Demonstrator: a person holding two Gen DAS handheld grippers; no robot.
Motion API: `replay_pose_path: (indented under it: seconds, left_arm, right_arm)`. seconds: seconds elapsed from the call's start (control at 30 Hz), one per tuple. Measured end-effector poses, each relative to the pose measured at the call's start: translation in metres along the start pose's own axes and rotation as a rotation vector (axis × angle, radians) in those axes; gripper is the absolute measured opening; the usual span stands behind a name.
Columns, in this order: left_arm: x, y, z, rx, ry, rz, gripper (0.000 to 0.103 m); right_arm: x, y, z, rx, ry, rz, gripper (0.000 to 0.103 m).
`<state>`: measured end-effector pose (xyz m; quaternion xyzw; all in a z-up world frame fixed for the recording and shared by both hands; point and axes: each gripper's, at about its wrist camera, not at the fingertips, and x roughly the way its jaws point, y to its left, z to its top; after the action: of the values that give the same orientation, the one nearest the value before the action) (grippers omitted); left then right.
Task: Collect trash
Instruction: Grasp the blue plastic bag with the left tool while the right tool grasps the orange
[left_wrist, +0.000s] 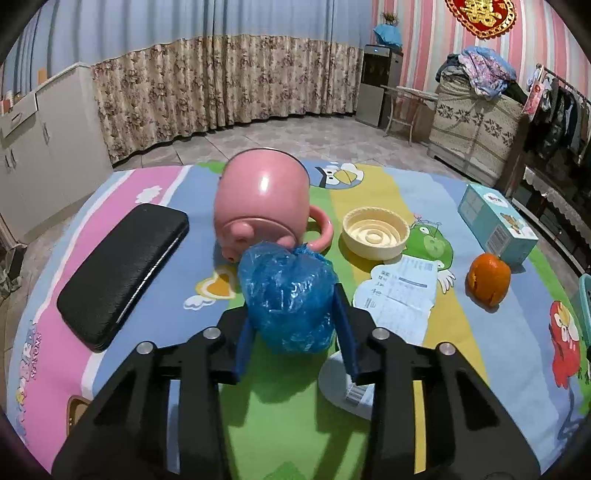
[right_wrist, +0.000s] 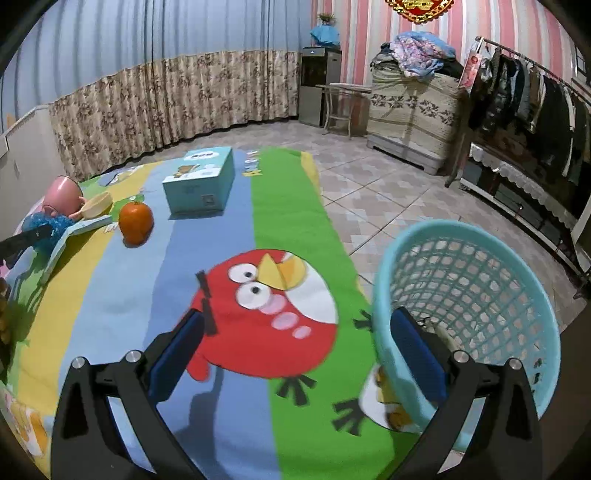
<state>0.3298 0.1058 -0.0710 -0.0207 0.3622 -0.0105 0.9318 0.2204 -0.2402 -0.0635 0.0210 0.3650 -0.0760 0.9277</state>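
In the left wrist view the left tool (left_wrist: 293, 321) has its two blue pads closed around a crumpled blue plastic bag (left_wrist: 290, 295), and the bag seems to be lifted a little above the counter (left_wrist: 122, 184), with a shadow under it on the green stripe. Just behind the bag lies a pink mug (left_wrist: 264, 199) on its side, so the bag should go up and back first, so that the plastic does not brush the mug. The plastic is soft and slippery, I think, so the grip must remain firm but not squeeze the bag out. Other things that look like trash wait to the right: a piece of paper (left_wrist: 400, 291) and an orange peel (left_wrist: 489, 278); the black case (left_wrist: 122, 269), the cream lid (left_wrist: 375, 230) and the blue box (left_wrist: 496, 223) are probably not trash. In the right wrist view the right tool (right_wrist: 295, 354) is wide open and holds nothing; one of its fingers (right_wrist: 415, 354) is close to the rim of the turquoise basket (right_wrist: 480, 295), which leans at the counter's right edge. The left tool should carry the bag over this rim and open only when it is well over the opening, while the right tool can steady the basket.
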Motion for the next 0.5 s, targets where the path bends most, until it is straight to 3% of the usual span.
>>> replay_pose_path:
  seconds: [0.2,0.5]
  left_arm:
    - [-0.020,0.009,-0.005,-0.018,-0.048,0.006,0.033]
    - [-0.036,0.028,-0.003,-0.079,-0.094,0.009,0.033]
  right_arm:
    - [0.007,0.040,0.019,-0.070,-0.001,0.022,0.098]
    - [0.018,0.084,0.048,-0.067,-0.017,0.104,0.098]
